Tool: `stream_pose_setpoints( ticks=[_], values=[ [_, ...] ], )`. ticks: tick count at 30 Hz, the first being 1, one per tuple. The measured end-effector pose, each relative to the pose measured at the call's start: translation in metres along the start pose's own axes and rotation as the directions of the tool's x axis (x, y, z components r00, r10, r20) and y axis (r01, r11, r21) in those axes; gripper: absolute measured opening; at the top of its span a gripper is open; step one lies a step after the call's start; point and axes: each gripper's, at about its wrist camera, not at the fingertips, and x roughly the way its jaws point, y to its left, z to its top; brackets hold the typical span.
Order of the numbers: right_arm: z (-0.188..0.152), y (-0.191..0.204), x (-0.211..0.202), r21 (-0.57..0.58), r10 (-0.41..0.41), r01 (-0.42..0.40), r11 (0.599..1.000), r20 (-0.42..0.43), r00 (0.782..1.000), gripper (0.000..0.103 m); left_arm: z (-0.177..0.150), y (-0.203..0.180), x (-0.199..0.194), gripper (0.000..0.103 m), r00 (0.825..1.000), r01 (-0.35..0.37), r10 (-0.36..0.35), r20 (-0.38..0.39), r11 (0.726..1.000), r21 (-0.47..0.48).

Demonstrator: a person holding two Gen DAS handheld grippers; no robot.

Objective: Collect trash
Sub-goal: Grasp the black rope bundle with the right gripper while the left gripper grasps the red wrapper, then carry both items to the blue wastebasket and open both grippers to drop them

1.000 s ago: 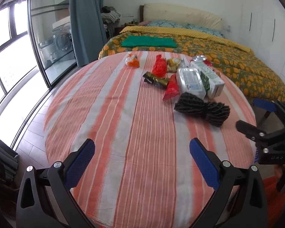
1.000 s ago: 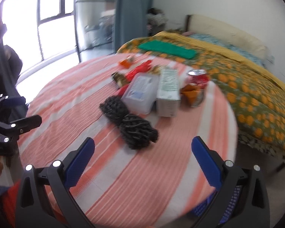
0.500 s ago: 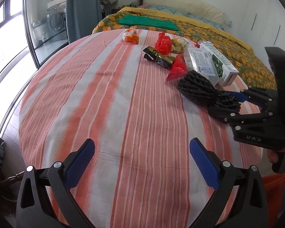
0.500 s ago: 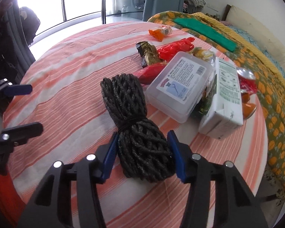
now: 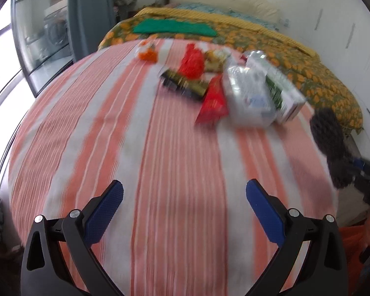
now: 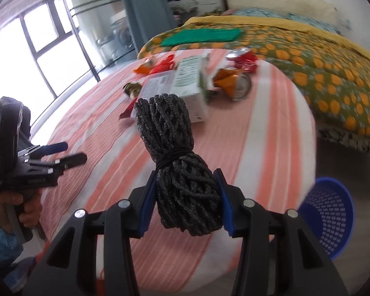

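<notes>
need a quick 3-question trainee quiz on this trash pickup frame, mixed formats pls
1. True or false: the left gripper holds a wrapper.
2. What is between the pads of the right gripper? A) can B) rope bundle C) box
3. Fill in: a blue ____ stands on the floor beside the table.

Key: 1 false, it is open and empty. 2 B, the jaws are closing on it. 3 basket.

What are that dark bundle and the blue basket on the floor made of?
The bundle looks like braided synthetic cord, matte dark grey, with the plaited strands visible and a thin band cinching its middle. The basket looks like moulded plastic: a glossy blue lattice wall.
</notes>
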Motion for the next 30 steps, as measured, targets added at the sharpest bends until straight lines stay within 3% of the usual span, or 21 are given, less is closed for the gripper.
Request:
stream_pose_setpoints(
  ticks=[2,4,6,11,14,16,19,23,29,30],
  values=[
    [-0.001,-0.004,-0.001,0.008,-0.007,0.007,1.000,0.006,1.000,0.044,0.020,-0.004,0.011,0.094,1.000,0.015,-0.016,0.012,0.999,0.043],
    [-0.003,-0.006,-0.003,0.013,-0.004,0.004,1.000,0.009,1.000,0.044,0.040,-0.009,0.029,0.083,1.000,0.025,-0.024,-0.005,0.994,0.105],
    [-0.005,-0.008,-0.003,0.014,-0.008,0.008,1.000,0.015,1.000,0.044,0.052,-0.012,0.046,0.080,0.999,0.034,-0.030,-0.031,0.988,0.153],
    [-0.008,-0.016,-0.002,0.034,-0.016,0.016,0.999,0.019,1.000,0.044,0.063,-0.012,0.077,0.071,0.993,0.100,-0.087,-0.085,0.982,0.162],
    [-0.010,-0.019,0.000,0.049,-0.014,0.013,0.999,0.016,1.000,0.044,0.064,-0.017,0.087,0.057,0.994,0.095,-0.080,-0.080,0.976,0.195],
    [-0.010,-0.020,0.000,0.056,-0.007,0.006,0.998,0.016,1.000,0.044,0.063,-0.022,0.088,0.031,0.994,0.100,-0.088,-0.065,0.971,0.218],
    [-0.010,-0.020,-0.001,0.069,0.009,-0.010,0.998,0.016,1.000,0.044,0.062,-0.020,0.084,0.030,0.992,0.118,-0.108,-0.061,0.972,0.203],
    [-0.011,-0.024,-0.006,0.118,0.057,-0.058,0.991,0.014,0.998,0.044,0.045,-0.017,0.059,0.029,0.994,0.093,-0.079,-0.076,0.976,0.199],
    [-0.012,-0.018,-0.004,0.150,0.103,-0.097,0.984,-0.034,0.994,0.044,-0.014,0.000,0.010,0.032,0.986,0.103,-0.080,-0.146,0.982,0.157],
    [-0.012,-0.014,-0.002,0.135,0.098,-0.090,0.987,-0.052,0.994,0.044,-0.020,0.002,0.007,0.039,0.985,0.106,-0.082,-0.155,0.982,0.156]
  ],
)
